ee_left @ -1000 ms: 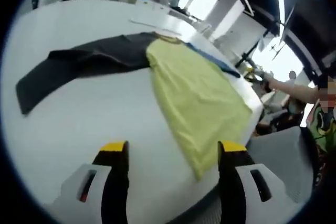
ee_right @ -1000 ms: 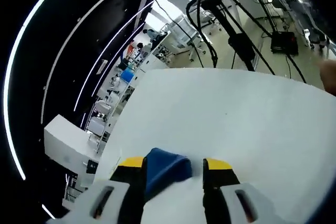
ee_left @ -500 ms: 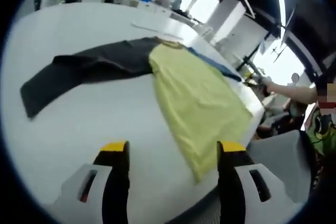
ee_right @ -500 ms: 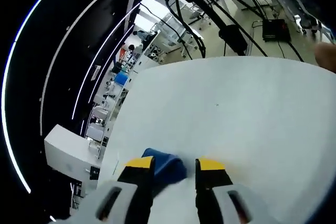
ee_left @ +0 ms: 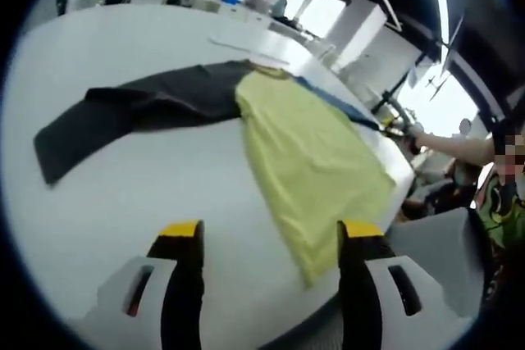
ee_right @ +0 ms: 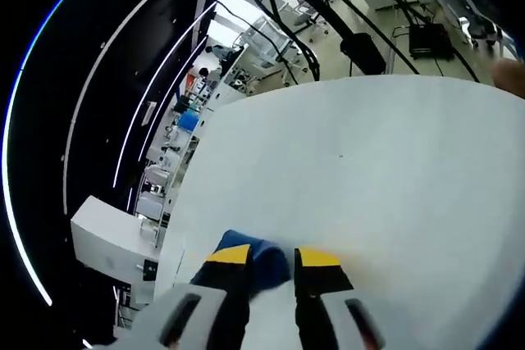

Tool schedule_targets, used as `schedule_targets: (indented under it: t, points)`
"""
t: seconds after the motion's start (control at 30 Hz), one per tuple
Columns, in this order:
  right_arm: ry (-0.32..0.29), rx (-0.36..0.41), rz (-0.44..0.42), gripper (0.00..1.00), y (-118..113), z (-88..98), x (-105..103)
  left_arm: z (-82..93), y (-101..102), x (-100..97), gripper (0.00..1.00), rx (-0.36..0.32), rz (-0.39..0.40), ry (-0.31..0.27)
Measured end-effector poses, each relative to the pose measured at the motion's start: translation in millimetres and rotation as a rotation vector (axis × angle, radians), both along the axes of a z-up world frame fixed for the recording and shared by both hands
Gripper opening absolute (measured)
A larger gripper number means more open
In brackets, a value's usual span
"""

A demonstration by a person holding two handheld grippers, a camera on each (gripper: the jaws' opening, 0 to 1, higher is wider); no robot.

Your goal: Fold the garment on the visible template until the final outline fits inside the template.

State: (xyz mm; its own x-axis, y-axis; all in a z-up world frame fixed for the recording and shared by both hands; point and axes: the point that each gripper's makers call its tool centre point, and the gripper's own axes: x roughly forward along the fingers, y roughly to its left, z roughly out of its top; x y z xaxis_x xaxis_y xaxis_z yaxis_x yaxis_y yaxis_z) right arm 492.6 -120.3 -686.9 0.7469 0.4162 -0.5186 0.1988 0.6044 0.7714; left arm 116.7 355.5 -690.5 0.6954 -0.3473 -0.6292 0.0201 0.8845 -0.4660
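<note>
Two grippers at a white table, one pinching blue cloth.

Left gripper view: the left gripper [ee_left: 271,239] hangs wide open and empty over the table [ee_left: 123,194]; the yellow garment [ee_left: 316,165] lies flat, long axis running away from the camera, beside a dark garment [ee_left: 135,108].
Right gripper view: the right gripper [ee_right: 264,258] is narrowed on a blue fabric edge [ee_right: 254,253]. Best to lift evenly, keeping the fold straight.

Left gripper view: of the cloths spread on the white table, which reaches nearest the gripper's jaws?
The yellow-green cloth; its corner ends by the right jaw, while the dark grey garment lies farther off.
</note>
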Motion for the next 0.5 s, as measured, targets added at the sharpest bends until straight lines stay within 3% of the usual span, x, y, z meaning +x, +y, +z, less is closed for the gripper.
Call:
schedule_targets:
  t: [0.33, 0.5]
  points:
    - [-0.006, 0.002, -0.013, 0.00, -2.2, -1.0, 5.6, -3.0, -7.1, 2.1, 0.58, -0.008, -0.003, 0.010]
    - [-0.005, -0.001, -0.012, 0.00, -1.4, 0.0, 3.2, -2.9, -6.7, 3.5, 0.57, -0.011, 0.006, 0.008]
